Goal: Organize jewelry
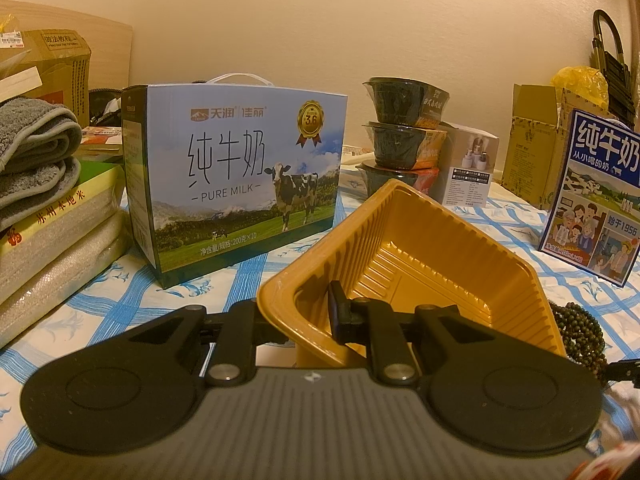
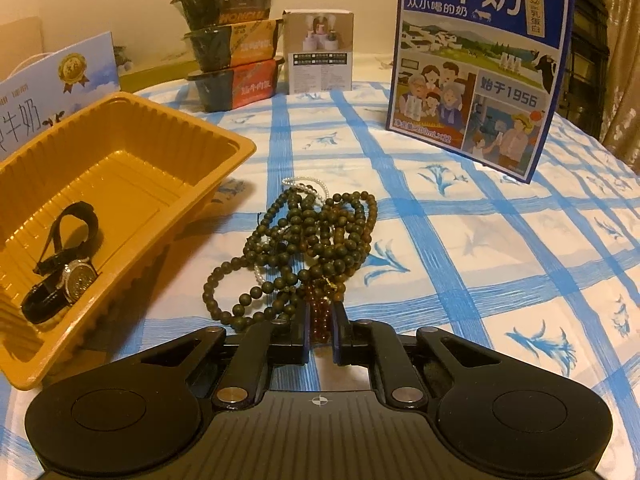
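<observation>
A yellow plastic tray is tilted up off the checked cloth; my left gripper is shut on its near rim. In the right wrist view the tray holds a black-strapped wristwatch. A heap of dark green bead strands with a white pearl strand lies on the cloth right of the tray, and shows at the edge of the left wrist view. My right gripper is shut on an amber-red bead bracelet at the heap's near edge.
A light blue milk carton box stands behind the tray. A dark blue milk box, three stacked food bowls and a small white box stand at the back. Folded towels and packages pile at left.
</observation>
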A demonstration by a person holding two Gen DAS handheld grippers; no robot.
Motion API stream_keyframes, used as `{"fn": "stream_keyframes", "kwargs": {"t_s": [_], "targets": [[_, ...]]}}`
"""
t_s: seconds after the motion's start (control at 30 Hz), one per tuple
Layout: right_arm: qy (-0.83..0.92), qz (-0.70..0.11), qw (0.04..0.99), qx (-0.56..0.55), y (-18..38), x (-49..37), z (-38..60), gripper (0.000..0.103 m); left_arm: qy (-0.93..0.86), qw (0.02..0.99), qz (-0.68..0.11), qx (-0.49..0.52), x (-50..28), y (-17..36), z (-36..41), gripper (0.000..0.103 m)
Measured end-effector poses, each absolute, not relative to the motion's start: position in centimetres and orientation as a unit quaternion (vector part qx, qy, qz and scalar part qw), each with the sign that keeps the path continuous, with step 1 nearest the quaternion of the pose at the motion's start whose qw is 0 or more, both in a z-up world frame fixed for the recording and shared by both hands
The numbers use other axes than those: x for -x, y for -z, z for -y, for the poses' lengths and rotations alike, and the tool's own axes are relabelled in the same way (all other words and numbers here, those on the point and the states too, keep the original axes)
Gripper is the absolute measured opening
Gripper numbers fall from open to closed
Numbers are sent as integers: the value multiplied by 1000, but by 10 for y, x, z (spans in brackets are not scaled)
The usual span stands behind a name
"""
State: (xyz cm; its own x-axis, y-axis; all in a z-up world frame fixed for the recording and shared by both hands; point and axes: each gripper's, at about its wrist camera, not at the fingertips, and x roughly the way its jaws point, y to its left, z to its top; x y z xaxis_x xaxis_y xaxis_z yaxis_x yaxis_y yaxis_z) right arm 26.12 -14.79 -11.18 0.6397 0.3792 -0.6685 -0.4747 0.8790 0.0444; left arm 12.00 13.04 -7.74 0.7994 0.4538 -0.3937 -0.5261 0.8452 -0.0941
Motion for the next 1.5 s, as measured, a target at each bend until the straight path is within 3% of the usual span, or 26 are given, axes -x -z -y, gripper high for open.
{"fn": "stream_keyframes", "kwargs": {"t_s": [0.17,0.23,0.67,0.7,0.77,0.8,0.83,1.0,1.1,1.17,1.2,1.37,1.5], "targets": [[-242,-348,905,49,100,-249,158,9,-260,943,-181,100,-120,77,-130,16],[-245,-347,905,41,96,-242,162,4,-260,943,-181,101,-120,77,-130,16],[-249,-375,893,12,81,-226,196,4,-259,944,-181,99,-121,75,-128,16],[-245,-384,890,14,85,-227,195,6,-259,944,-181,98,-121,75,-128,16],[-228,-391,891,31,92,-228,192,30,-259,943,-181,99,-121,75,-128,16],[-225,-396,889,38,96,-228,191,54,-259,943,-181,100,-121,74,-128,16],[-221,-395,891,38,99,-228,191,58,-259,944,-181,99,-121,74,-128,16],[-236,-405,882,46,111,-234,184,58,-259,944,-180,98,-121,74,-128,16],[-248,-406,878,54,118,-237,174,55,-259,944,-181,98,-121,74,-128,16],[-248,-389,883,91,122,-233,163,36,-258,944,-180,98,-121,73,-127,16],[-253,-385,883,94,122,-232,160,13,-258,944,-180,97,-121,74,-127,16],[-251,-381,884,96,122,-228,154,4,-258,944,-181,98,-120,74,-127,16],[-257,-369,890,79,110,-222,160,4,-258,944,-181,98,-120,75,-127,16]]}}
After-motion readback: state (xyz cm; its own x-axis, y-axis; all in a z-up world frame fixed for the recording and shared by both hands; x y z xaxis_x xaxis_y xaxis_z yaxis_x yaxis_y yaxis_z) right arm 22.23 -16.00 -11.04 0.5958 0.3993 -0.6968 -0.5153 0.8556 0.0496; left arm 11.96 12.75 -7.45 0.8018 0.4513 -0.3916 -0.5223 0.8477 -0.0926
